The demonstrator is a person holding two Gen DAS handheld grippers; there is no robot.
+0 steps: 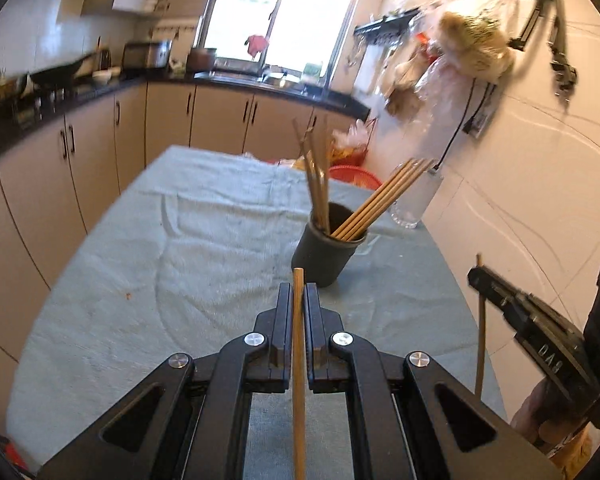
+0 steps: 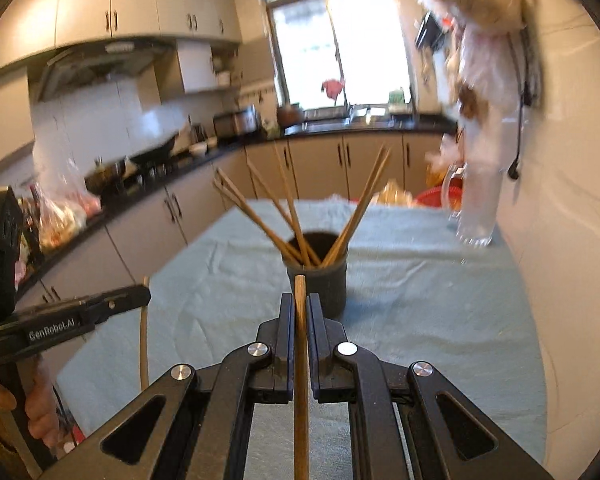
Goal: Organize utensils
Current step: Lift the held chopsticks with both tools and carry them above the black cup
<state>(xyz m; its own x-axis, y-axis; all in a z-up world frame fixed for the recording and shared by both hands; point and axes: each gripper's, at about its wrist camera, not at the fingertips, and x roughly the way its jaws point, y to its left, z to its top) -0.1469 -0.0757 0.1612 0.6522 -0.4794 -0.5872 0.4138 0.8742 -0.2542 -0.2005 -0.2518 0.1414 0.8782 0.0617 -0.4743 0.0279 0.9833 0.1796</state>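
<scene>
A dark cup (image 1: 327, 254) stands on the table with several wooden chopsticks (image 1: 380, 200) leaning in it; it also shows in the right wrist view (image 2: 320, 280). My left gripper (image 1: 298, 294) is shut on one wooden chopstick (image 1: 299, 360), held upright just in front of the cup. My right gripper (image 2: 300, 304) is shut on another wooden chopstick (image 2: 301, 380), also just short of the cup. Each gripper shows in the other's view, the right one (image 1: 476, 276) and the left one (image 2: 144, 292), each holding its stick.
The table is covered by a pale blue-green cloth (image 1: 180, 260). A clear glass (image 1: 416, 200) stands at the far right by the wall; it also shows in the right wrist view (image 2: 476, 216). A red basket (image 1: 352, 176) sits behind the table. Kitchen counters run along the left and back.
</scene>
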